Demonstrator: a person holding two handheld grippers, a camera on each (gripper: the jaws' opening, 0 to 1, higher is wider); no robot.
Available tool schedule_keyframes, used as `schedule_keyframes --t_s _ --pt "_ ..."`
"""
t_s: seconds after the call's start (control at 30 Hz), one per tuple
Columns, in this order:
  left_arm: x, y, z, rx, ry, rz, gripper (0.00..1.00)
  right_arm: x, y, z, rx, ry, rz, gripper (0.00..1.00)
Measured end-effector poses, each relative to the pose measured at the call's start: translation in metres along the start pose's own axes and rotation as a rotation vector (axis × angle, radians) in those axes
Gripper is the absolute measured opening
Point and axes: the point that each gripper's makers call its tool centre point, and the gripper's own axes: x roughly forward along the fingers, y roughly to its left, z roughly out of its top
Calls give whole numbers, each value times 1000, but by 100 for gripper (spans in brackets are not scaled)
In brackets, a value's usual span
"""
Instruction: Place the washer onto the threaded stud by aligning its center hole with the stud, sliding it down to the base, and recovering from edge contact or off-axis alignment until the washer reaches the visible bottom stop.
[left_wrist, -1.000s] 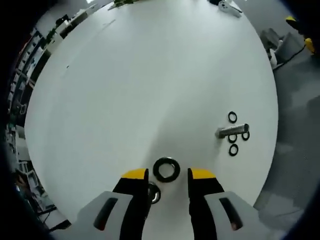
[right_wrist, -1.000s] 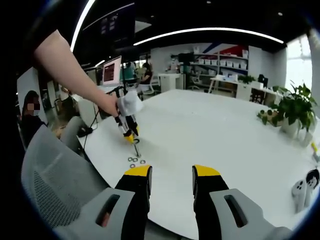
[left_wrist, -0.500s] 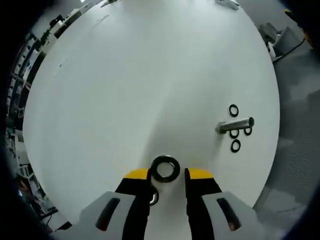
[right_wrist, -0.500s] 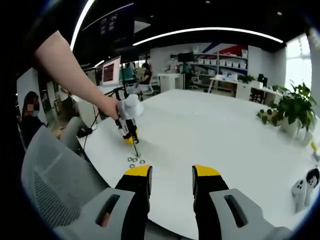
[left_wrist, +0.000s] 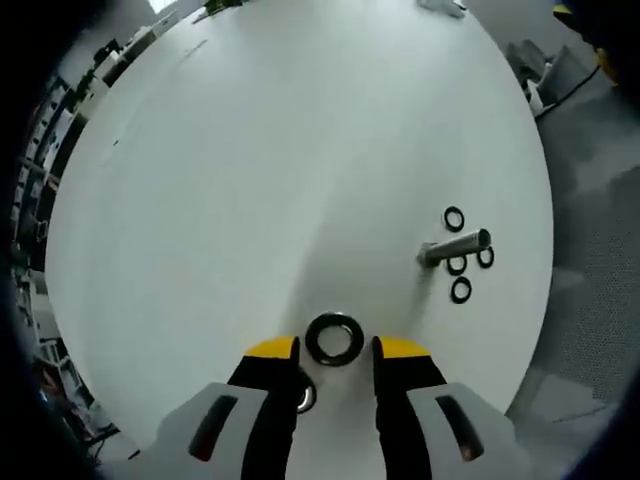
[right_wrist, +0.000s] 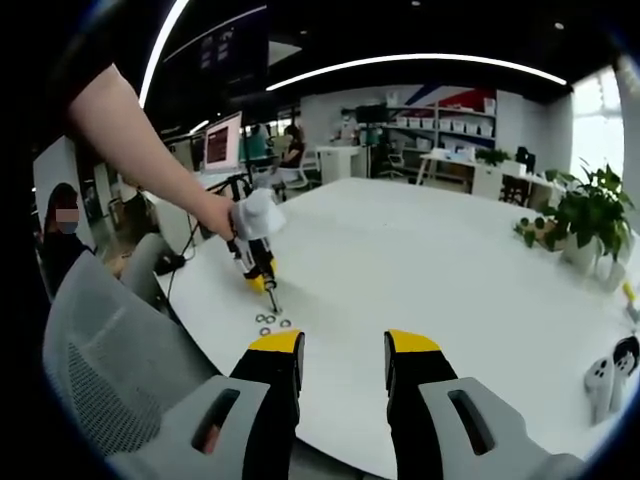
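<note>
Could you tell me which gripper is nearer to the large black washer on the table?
Left. The left gripper hangs right over the large washer; the right gripper waits off the table edge.

White table (left_wrist: 250, 150) with washers (left_wrist: 334, 338), stud (left_wrist: 455, 246).

Left gripper view looking steeply down, close above the white table (left_wrist: 250, 170) near its edge, right gripper view level and farther back beyond that edge, both sharing the threaded stud (left_wrist: 454, 246) (right_wrist: 272, 299) and table edge
</note>
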Motion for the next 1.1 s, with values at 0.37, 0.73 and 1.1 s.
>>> schedule_keyframes --t_s 0.37,0.73,1.1 --pt "1 -1 -2 40 31 0 27 0 1 -1 1 2 4 34" --pt "1 -5 -1 75 31 -3 25 0 1 -1 1 3 5 34" --pt "2 -6 1 110 41 -5 21 1 1 -1 2 4 6 34"
